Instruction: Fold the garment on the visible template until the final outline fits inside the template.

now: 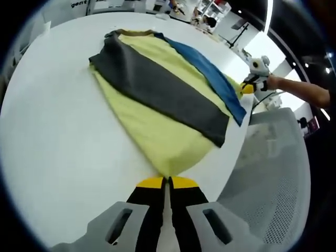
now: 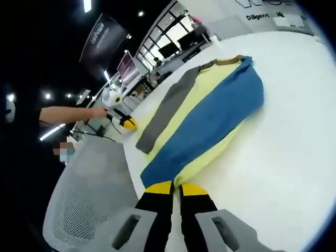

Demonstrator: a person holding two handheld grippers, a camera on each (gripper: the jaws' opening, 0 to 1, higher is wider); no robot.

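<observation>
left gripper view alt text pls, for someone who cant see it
A yellow garment with a dark grey sleeve folded across it and a blue sleeve along its far edge lies on a white table. The left gripper, jaws shut, pinches its near hem; the right gripper holds the far corner.

Wide bare table (image 1: 58, 131) lies open to one side of the garment (image 1: 157, 121), nothing standing on it. On the other side of the garment, bare tabletop runs clear too. At the near edge a mesh chair (image 1: 273, 173) crowds in, blocking the approach there.
</observation>
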